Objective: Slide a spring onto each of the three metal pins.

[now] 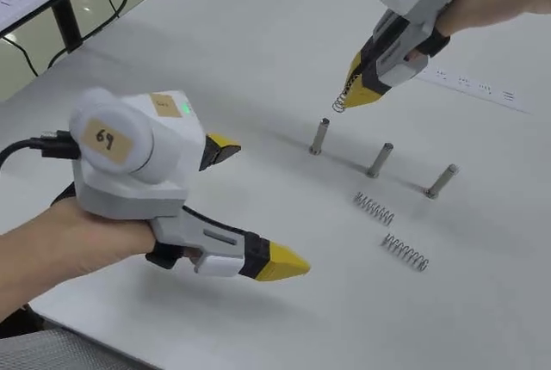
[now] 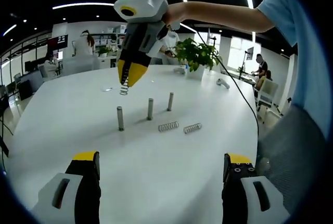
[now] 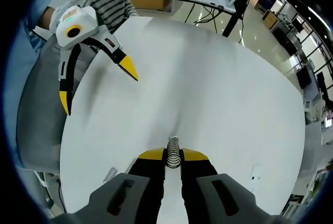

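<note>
Three pins (image 1: pixel 380 160) stood upright in a row on the table (image 1: pixel 258 34), all of them bare, so no spring was seated yet. Two springs (image 1: pixel 374 208) lay flat just on the near side of the row, toward its right end, handy for the later pins. The right gripper (image 1: pixel 357 93) had its jaws clamped around a third spring (image 1: pixel 342 100), pinching the upper coils so the lower end hung down with its bore free. That end hovered above and slightly right of the left pin (image 1: pixel 319 136), apart from its tip. This looked like lining up for the first threading, which would need the coil centred over the tip before lowering. The left gripper (image 1: pixel 263 206) hung at the near left, jaws spread wide and holding nothing, well apart from the pins, probably parked there to leave the approach clear
</note>
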Available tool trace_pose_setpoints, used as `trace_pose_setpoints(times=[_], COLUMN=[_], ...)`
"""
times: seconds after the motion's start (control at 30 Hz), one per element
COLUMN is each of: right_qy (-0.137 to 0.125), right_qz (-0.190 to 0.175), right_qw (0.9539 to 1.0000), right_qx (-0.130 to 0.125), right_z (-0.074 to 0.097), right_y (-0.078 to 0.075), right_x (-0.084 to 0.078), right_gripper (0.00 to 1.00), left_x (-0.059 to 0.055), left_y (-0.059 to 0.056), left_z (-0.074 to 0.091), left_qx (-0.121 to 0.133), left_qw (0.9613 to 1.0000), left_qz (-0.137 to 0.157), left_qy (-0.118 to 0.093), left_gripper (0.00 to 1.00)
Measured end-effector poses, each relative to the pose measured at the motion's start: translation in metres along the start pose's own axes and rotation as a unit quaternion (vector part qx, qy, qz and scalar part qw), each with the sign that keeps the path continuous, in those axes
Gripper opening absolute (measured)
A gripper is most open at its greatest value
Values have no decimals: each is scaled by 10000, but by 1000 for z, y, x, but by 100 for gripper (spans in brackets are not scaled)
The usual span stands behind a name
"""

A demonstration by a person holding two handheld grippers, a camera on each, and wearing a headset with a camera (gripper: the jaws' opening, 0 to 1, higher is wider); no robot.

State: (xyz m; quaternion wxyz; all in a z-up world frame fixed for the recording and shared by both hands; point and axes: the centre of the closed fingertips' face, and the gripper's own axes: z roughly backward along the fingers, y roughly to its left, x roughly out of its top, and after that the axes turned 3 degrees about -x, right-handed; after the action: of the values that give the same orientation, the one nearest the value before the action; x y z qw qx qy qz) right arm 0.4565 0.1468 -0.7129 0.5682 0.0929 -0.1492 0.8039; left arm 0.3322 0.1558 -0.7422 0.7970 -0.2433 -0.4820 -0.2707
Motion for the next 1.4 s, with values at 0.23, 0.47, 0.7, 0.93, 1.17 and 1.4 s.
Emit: trace_pose_setpoints(times=[0.23, 0.47, 0.7, 0.93, 1.17, 1.4], right_qy=[181, 315, 317, 391, 409, 488], right_qz=[89, 148, 159, 241, 265, 329], right_qw=[9997, 9992, 9992, 9987, 9985, 9979], right_qx=[132, 181, 189, 220, 255, 272], right_z=[-8, -15, -15, -20, -24, -24], right_y=[4, 3, 2, 4, -1, 2], right_x=[0, -4, -4, -4, -1, -4], right_gripper=[8, 8, 8, 8, 8, 8], left_x=[0, -1, -2, -1, 0, -1], left_y=[1, 2, 2, 5, 8, 8], left_z=[0, 1, 0, 0, 1, 2], left_qx=[-2, -11, -19, 11, 35, 43], left_qw=[10000, 10000, 10000, 9999, 9999, 9999], left_qz=[37, 91, 88, 135, 149, 143], left_qy=[10, 26, 42, -1, -7, -7], left_gripper=[96, 96, 95, 95, 95, 94])
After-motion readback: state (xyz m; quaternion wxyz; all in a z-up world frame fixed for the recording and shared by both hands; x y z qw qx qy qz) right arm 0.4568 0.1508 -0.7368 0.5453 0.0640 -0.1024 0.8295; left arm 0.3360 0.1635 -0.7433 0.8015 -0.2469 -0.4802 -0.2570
